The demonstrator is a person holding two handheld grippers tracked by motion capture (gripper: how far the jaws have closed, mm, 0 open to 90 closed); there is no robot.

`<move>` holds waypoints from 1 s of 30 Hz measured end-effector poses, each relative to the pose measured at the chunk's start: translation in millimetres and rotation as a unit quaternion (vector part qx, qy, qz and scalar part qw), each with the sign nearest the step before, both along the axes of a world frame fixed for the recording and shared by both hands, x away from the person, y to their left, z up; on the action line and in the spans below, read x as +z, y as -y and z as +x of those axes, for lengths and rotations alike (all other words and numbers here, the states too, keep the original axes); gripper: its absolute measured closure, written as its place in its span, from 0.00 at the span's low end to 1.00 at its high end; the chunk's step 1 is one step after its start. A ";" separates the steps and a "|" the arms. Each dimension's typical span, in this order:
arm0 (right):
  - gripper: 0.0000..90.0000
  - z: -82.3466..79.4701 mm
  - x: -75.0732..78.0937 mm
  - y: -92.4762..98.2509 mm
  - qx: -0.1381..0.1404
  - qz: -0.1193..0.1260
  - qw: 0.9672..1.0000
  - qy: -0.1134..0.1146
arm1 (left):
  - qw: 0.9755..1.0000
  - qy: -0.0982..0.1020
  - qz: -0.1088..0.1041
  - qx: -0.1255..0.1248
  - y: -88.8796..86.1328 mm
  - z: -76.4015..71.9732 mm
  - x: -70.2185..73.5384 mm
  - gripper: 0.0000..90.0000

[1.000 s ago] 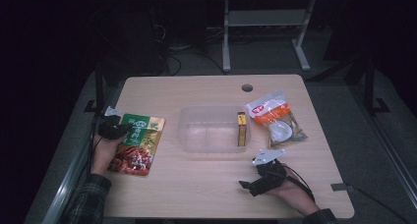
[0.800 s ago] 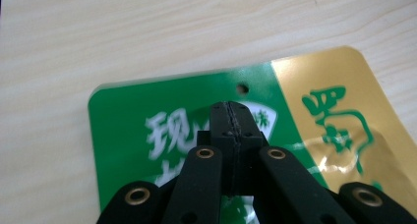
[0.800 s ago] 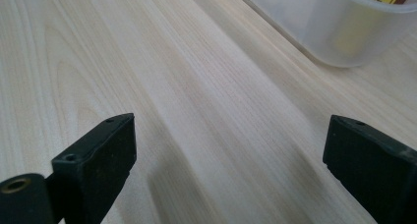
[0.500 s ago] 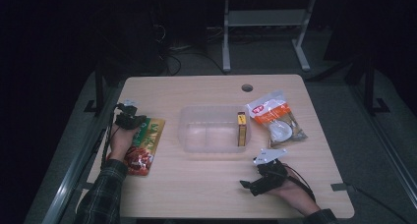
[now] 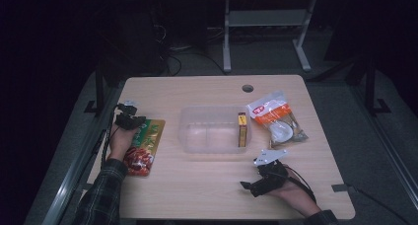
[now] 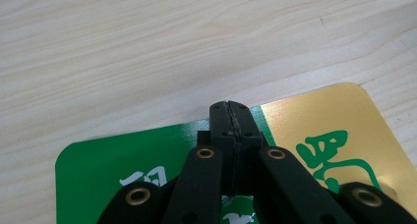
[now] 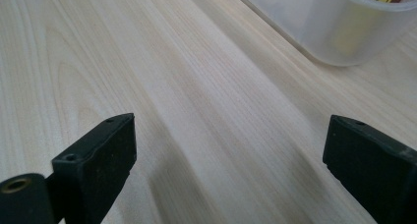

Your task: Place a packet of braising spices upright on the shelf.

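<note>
A green, gold and red snack packet [image 5: 147, 142] lies flat near the table's left edge. My left gripper [image 5: 138, 120] is over its far end, jaws shut tight together; in the left gripper view the tips [image 6: 229, 109] sit at the packet's [image 6: 324, 130] top edge, and whether they pinch it I cannot tell. The hand covers the packet's left side. My right gripper [image 5: 249, 188] rests near the front right of the table, open, with bare wood between its jaws [image 7: 231, 150]. It points toward the clear plastic container [image 7: 334, 37].
The clear container [image 5: 186, 136] stands mid-table with a yellow box [image 5: 242, 130] upright against its right wall. A white and orange bag [image 5: 276, 119] lies to its right. A cable hole [image 5: 247, 88] is near the far edge. Bare wood lies in front of the container.
My left hand has moved right from the packet's left edge onto the packet, jaws staying shut. The right gripper and the packet have kept still.
</note>
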State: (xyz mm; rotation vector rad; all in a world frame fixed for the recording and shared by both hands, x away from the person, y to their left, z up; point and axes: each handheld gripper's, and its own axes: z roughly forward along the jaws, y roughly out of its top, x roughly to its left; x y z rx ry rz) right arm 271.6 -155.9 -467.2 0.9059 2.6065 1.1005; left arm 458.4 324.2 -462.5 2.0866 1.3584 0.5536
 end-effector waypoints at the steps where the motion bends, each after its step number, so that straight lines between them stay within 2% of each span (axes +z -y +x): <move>1: 0.06 0.1 -0.1 0.0 -0.001 0.000 1.000 0.000 | 1.000 0.001 0.000 -0.005 0.3 0.6 -0.2 1.00; 5: 0.06 0.4 -0.3 0.2 -0.002 0.001 1.000 -0.002 | 1.000 -0.001 0.009 -0.009 3.1 1.1 0.7 1.00; 10: 0.06 0.3 -0.1 0.4 -0.003 0.000 1.000 -0.003 | 1.000 -0.003 0.014 -0.005 2.4 -7.2 1.4 1.00; 14: 0.06 0.4 -0.1 0.2 -0.002 0.001 1.000 -0.002 | 1.000 0.000 0.011 -0.001 0.2 -22.3 1.0 1.00; 18: 0.06 0.4 0.0 -0.9 0.000 0.002 1.000 -0.001 | 1.000 -0.006 0.011 -0.002 -1.8 -37.8 2.2 1.00; 19: 0.06 0.2 0.1 -1.1 0.001 0.002 1.000 -0.001 | 1.000 -0.009 0.010 -0.005 -1.8 -45.9 2.7 1.00; 21: 0.06 -0.3 0.1 -1.6 0.001 0.001 1.000 0.001 | 1.000 -0.009 0.009 -0.005 -1.3 -50.1 2.7 1.00; 23: 0.06 -0.6 0.4 -1.9 0.001 0.001 1.000 0.000 | 1.000 -0.011 0.011 -0.012 -0.8 -58.1 3.3 1.00; 25: 0.06 -0.6 0.6 -1.9 0.003 0.000 1.000 0.002 | 1.000 -0.015 0.002 -0.021 0.6 -66.2 3.3 1.00; 27: 0.06 -0.9 0.8 -2.1 0.004 -0.001 1.000 0.003 | 0.999 -0.016 0.007 -0.030 4.2 -73.4 3.8 1.00; 30: 0.06 -1.2 1.1 -2.5 0.004 -0.002 1.000 0.003 | 0.999 -0.021 -0.007 -0.045 7.3 -82.1 3.6 1.00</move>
